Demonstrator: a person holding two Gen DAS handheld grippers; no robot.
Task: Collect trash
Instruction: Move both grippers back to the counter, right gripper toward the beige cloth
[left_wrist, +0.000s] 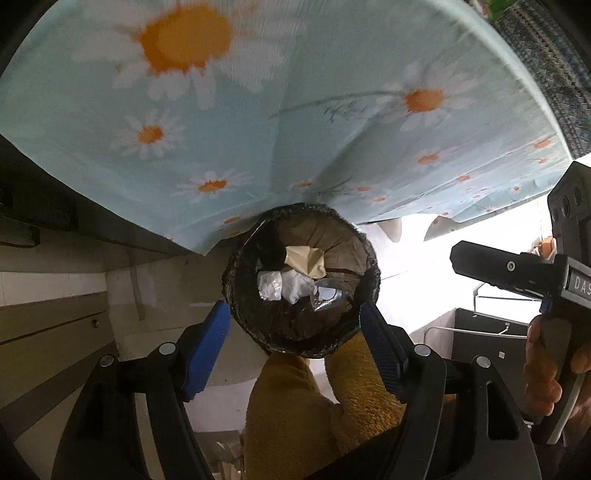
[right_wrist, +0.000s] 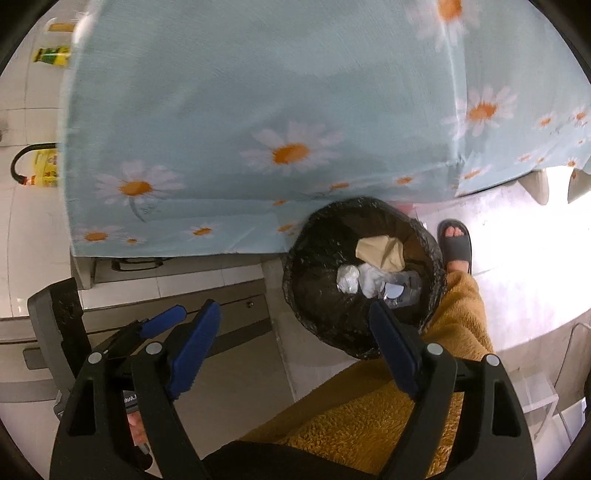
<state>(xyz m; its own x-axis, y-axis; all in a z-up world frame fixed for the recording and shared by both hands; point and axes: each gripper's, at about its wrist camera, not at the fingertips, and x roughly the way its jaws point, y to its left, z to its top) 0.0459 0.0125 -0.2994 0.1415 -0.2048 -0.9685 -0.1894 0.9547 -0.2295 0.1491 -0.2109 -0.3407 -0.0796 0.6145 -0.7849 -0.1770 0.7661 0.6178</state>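
Observation:
A round bin lined with a black bag (left_wrist: 251, 321) stands on the floor below the table edge; it also shows in the right wrist view (right_wrist: 317, 314). Inside lie a tan crumpled paper (left_wrist: 304, 260), white crumpled paper (left_wrist: 295, 286), a foil ball (left_wrist: 269, 286) and clear plastic (left_wrist: 328, 297). The same trash shows in the right wrist view: tan paper (right_wrist: 380, 253), foil (right_wrist: 348, 278). My left gripper (left_wrist: 293, 328) is open and empty above the bin. My right gripper (right_wrist: 295, 325) is open and empty above the bin's near left rim.
A light blue daisy tablecloth (left_wrist: 258, 110) hangs over the table right behind the bin, also in the right wrist view (right_wrist: 258, 110). The person's mustard trouser leg (right_wrist: 406, 387) and sandalled foot (right_wrist: 454, 240) stand beside the bin. Yellow packets (right_wrist: 48, 55) lie on the tiled floor at far left.

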